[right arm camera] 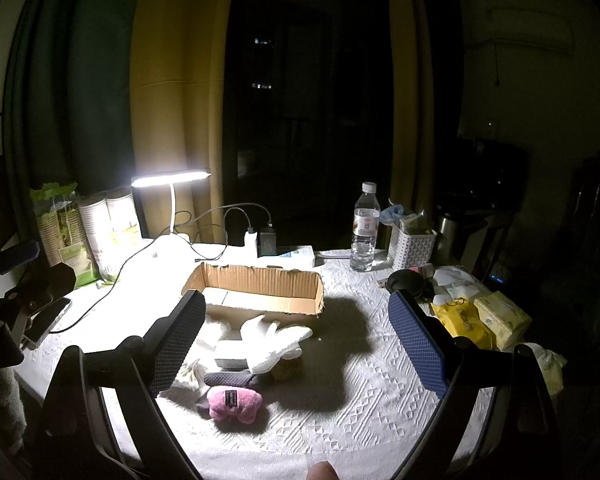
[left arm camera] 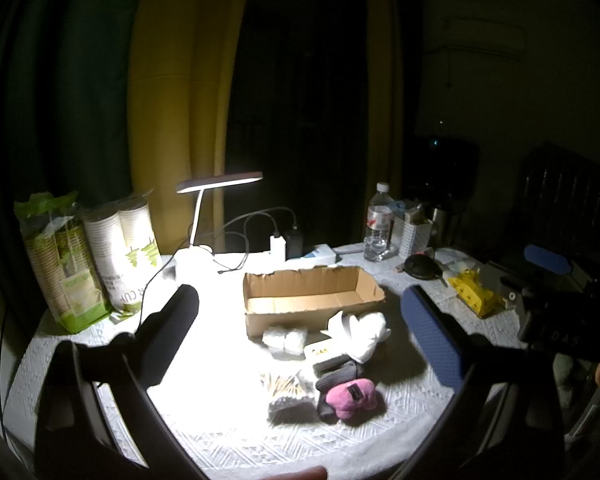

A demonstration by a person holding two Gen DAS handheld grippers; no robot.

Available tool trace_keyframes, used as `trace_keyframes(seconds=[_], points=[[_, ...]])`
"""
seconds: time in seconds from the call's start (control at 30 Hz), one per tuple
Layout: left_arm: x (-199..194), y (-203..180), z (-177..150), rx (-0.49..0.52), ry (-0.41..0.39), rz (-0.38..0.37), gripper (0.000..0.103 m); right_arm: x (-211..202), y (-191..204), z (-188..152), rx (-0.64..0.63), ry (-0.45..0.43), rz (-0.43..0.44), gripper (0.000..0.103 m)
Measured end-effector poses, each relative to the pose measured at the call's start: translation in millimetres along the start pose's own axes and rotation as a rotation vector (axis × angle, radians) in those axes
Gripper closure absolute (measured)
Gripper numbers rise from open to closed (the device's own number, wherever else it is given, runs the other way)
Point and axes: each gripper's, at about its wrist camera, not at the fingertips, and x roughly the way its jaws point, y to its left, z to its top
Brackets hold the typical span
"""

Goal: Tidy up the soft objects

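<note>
An open cardboard box [left arm camera: 312, 296] [right arm camera: 256, 288] lies empty on the white tablecloth. In front of it sit a white glove [left arm camera: 358, 330] [right arm camera: 278, 342], a pink plush piece [left arm camera: 352, 398] [right arm camera: 234, 402], a dark grey cloth piece [left arm camera: 336, 376] [right arm camera: 228, 379], small white packets [left arm camera: 285, 340] and a bag of cotton swabs [left arm camera: 282, 386]. My left gripper [left arm camera: 300, 320] is open and empty above these items. My right gripper [right arm camera: 300, 328] is open and empty over the glove.
A lit desk lamp [left arm camera: 220, 180] [right arm camera: 170, 178] with cables stands at the back. Paper cup sleeves [left arm camera: 120, 248] stand back left. A water bottle [right arm camera: 365, 232], white basket [right arm camera: 410, 246], yellow tissue packs [right arm camera: 466, 316] and a phone [right arm camera: 46, 326] are around the edges.
</note>
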Motion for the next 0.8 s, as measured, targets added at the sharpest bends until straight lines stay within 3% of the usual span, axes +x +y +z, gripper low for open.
trace_keyframes(seconds=[0.8], points=[[-0.5, -0.9, -2.3, 0.003, -0.004, 0.0, 0.001, -1.9, 3.5, -2.0, -0.003, 0.003, 0.003, 0.008]])
